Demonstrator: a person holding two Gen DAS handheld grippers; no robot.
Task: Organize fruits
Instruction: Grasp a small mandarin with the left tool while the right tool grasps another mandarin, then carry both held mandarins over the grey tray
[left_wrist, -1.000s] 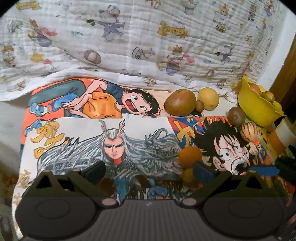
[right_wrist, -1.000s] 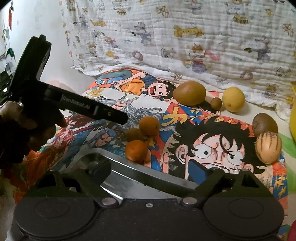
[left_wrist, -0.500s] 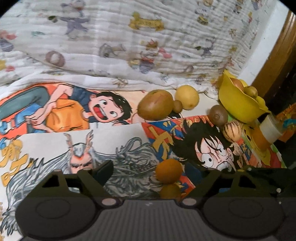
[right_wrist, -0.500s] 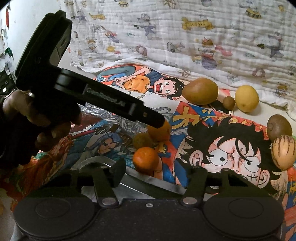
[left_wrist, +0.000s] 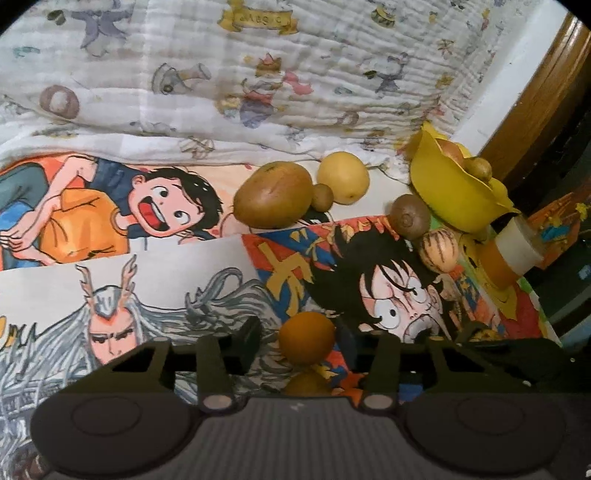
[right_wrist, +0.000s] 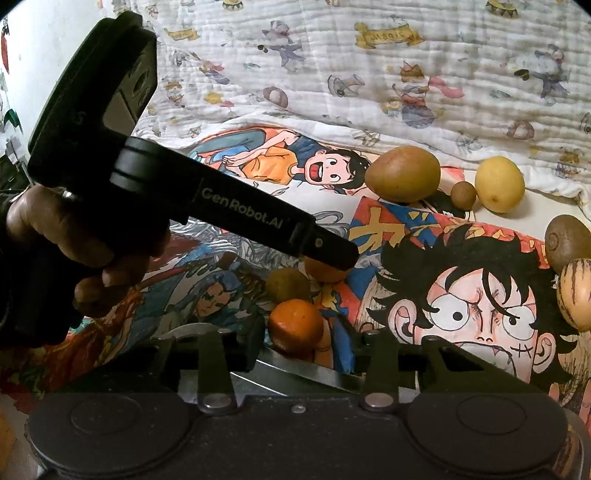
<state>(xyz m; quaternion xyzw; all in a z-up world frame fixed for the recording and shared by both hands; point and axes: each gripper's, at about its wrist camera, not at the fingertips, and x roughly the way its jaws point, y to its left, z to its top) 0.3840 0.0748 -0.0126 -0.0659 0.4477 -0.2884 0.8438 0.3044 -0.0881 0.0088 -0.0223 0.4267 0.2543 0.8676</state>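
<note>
1. The left gripper (left_wrist: 301, 345) is closing its jaws around an orange tangerine (left_wrist: 306, 336). The fruit is sitting between the 2 fingers, but whether the pads are pressing it yet I cannot tell.
2. The right gripper (right_wrist: 303, 343) is closing too, with a second tangerine (right_wrist: 295, 325) lying between its fingers near the camera. A small gap is showing on both sides of it.
3. A third, duller round fruit (right_wrist: 288, 285) is lying just beyond that tangerine, to the left of the one under the left gripper.
4. All 3 are resting on the cartoon-print sheets (left_wrist: 177, 280) covering the surface.
5. Farther off, a large brown fruit (left_wrist: 273, 194), a small brown fruit (left_wrist: 323, 196) and a yellow fruit (left_wrist: 343, 177) are lying close together by the printed white blanket (left_wrist: 258, 81).
6. To the far right, a kiwi (left_wrist: 410, 220) and a striped fruit (left_wrist: 440, 250) are sitting near a yellow bowl (left_wrist: 450, 195) already holding fruit.
7. A person's hand (right_wrist: 74, 243) is gripping the left gripper's handle.
</note>
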